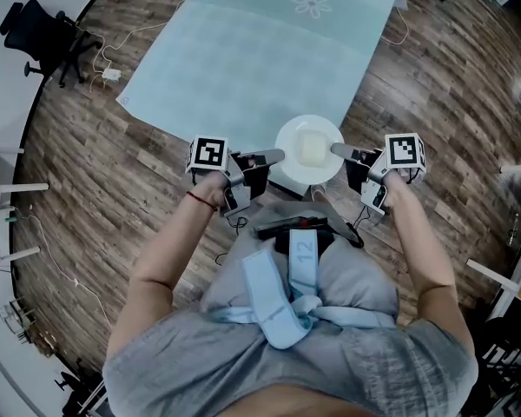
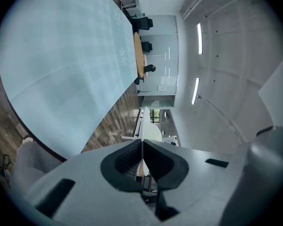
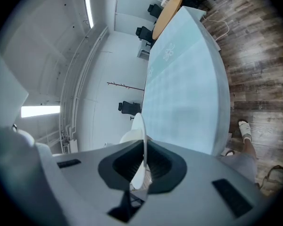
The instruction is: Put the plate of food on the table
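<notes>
There's the plate [image 1: 293,174] with its pale block of food [image 1: 312,148], held in the air just short of the table [image 1: 243,59], over the wood floor [image 1: 434,94]. The left gripper [image 1: 276,155] is clenched on the left rim, the right gripper [image 1: 337,150] on the right. Those are thin bites, I'd say. If one hand dips or twists, the plate could tilt and the food slide, or the rim could clip the table edge.

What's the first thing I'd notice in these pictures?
A white plate with a pale block of food, pinched at its two sides by the left gripper and the right gripper, in the middle of the head view. Beyond it stands a big table, covered in light blue with flower prints.
</notes>
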### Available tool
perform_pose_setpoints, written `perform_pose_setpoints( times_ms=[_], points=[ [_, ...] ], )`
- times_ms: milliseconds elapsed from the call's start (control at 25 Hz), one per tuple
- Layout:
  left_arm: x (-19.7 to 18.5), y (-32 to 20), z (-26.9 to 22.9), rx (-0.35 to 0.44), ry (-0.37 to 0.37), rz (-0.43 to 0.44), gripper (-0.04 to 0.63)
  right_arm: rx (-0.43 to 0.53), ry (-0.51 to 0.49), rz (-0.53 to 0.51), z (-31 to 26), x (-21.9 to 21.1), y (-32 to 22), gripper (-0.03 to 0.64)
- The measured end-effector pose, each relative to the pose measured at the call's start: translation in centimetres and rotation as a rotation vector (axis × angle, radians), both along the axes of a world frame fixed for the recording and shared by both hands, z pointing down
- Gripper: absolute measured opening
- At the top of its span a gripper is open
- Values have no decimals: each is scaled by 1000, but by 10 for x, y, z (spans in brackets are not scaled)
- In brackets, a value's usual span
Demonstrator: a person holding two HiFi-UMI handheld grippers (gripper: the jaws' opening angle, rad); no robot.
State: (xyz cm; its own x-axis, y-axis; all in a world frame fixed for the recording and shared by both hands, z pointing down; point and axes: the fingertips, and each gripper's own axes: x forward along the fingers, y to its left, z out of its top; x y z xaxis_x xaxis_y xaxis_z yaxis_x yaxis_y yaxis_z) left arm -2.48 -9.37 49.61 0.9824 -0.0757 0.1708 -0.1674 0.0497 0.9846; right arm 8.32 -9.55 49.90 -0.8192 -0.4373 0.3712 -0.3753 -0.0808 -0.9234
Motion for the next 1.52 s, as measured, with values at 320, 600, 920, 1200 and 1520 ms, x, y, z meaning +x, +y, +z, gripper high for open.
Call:
perform_pose_setpoints(
  times_ms=[320, 600, 920, 1200, 1520],
  points=[
    [24, -43, 7, 12, -15, -52, 25, 3, 9, -53, 9, 24, -48, 37],
    [27, -73, 23, 20, -47, -104, 26, 19, 16, -88, 21, 28, -83, 37],
    [31, -112, 48, 23, -93, -134, 26, 18, 12, -109, 43, 32, -124, 37],
    [29, -126, 81, 22, -134, -128, 26, -12, -1, -123, 78, 27, -138, 37],
    [43, -162, 117, 51, -147, -141, 26, -10, -14, -141, 118, 41, -176, 37]
  ],
)
